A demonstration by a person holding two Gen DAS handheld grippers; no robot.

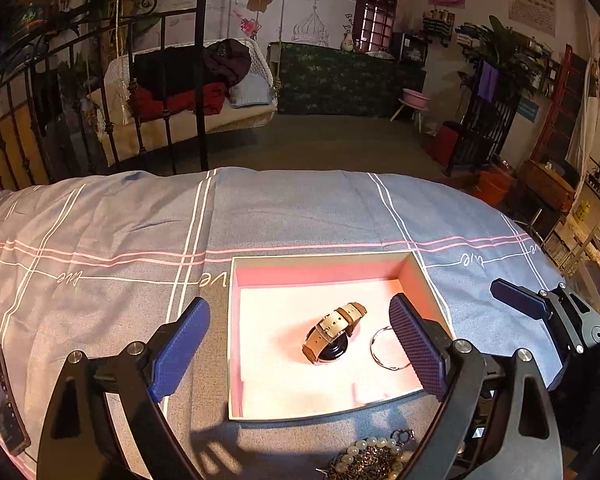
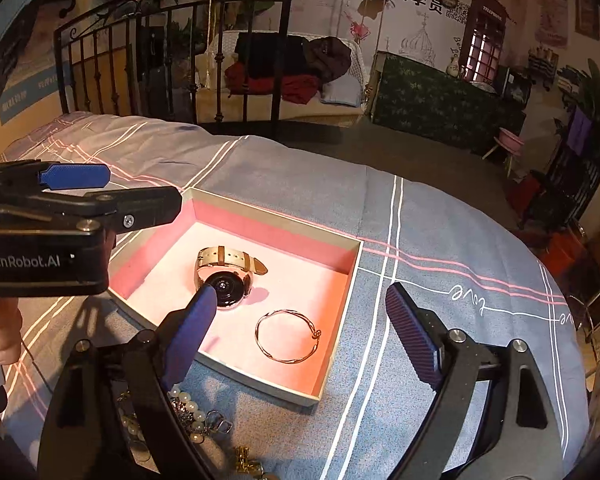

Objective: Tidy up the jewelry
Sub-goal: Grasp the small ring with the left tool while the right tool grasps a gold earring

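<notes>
Both claws, left (image 1: pixel 300 344) and right (image 2: pixel 304 336), are spread and hold nothing. Watch (image 2: pixel 226 276) and bangle (image 2: pixel 288 336) sit in the box (image 2: pixel 276 220). The bead pile (image 1: pixel 370 458) on the bed looks limp and slippery, so pinch a bunched clump.

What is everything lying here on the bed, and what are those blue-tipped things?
Box: one, open, pale outside, pink inside, on the bedspread.
Wristwatch: one, tan strap, dark round back, inside the box.
Bangle: one, thin gold wire, inside the box beside the wristwatch.
Jewelry pile: one heap, pearl beads and dark chains, on the bedspread just in front of the box.
Phone: one, dark, near the left edge of the bedspread.
Bedspread: one, grey-blue with white and pink lines.
Left tool: one, black with blue pads, open, empty, over the box.
Right tool: one, same make, open, empty, over the box's near corner.
</notes>
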